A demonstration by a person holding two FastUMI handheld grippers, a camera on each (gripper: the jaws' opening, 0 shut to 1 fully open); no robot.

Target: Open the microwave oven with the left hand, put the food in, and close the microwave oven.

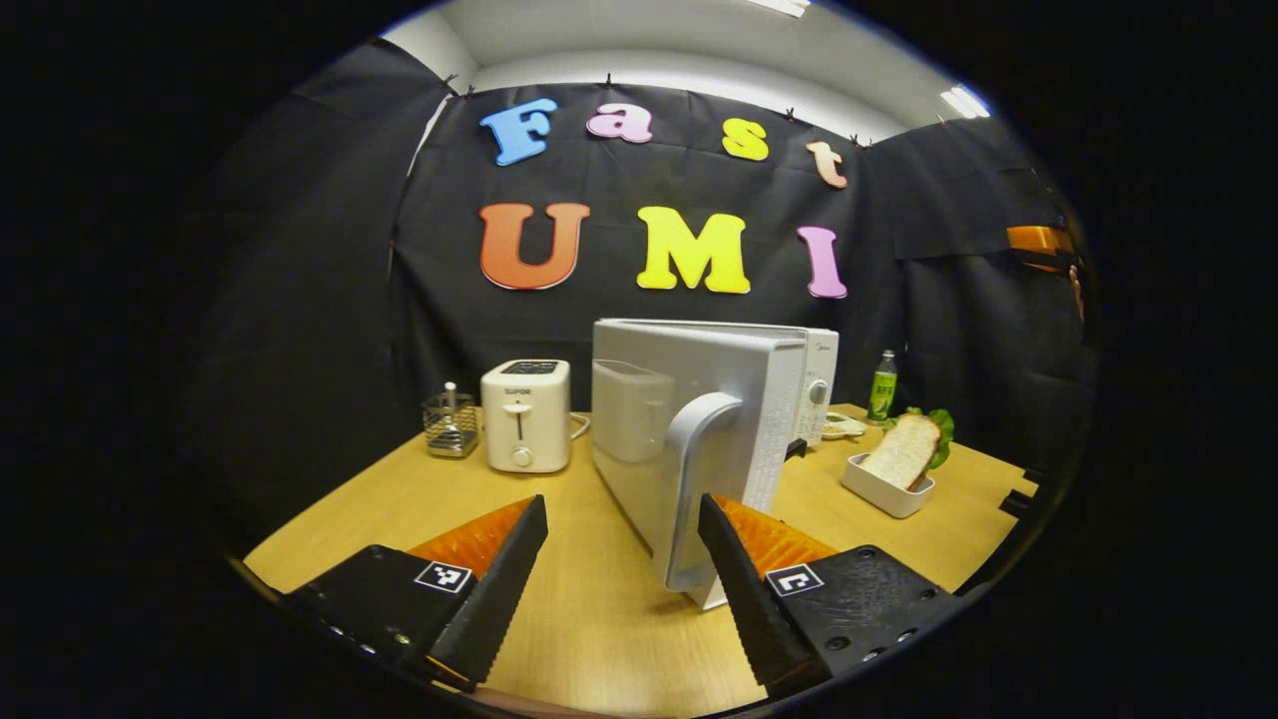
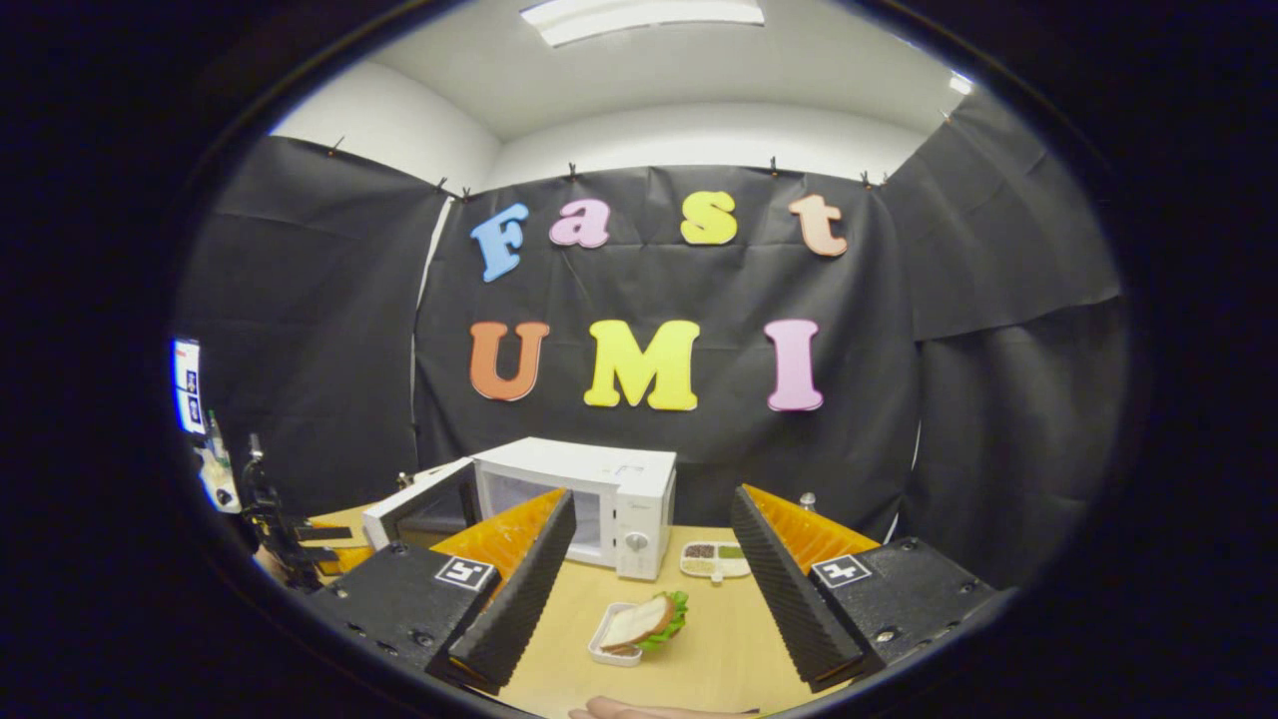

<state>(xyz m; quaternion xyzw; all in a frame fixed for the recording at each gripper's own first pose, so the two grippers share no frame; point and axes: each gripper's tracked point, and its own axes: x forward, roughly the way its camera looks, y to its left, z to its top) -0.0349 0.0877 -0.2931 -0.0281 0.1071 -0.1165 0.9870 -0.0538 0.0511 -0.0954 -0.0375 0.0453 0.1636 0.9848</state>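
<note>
both my grippers gape, holding nothing: left gripper sits beside the microwave door handle (door swung open), right gripper faces the sandwich at 6 o'clock, in its tray.

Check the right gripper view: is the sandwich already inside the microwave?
No, the sandwich sits in its white tray on the table, in front of the microwave, whose door is swung open.

White microwave door ajar; sandwich in tray before it.
</note>
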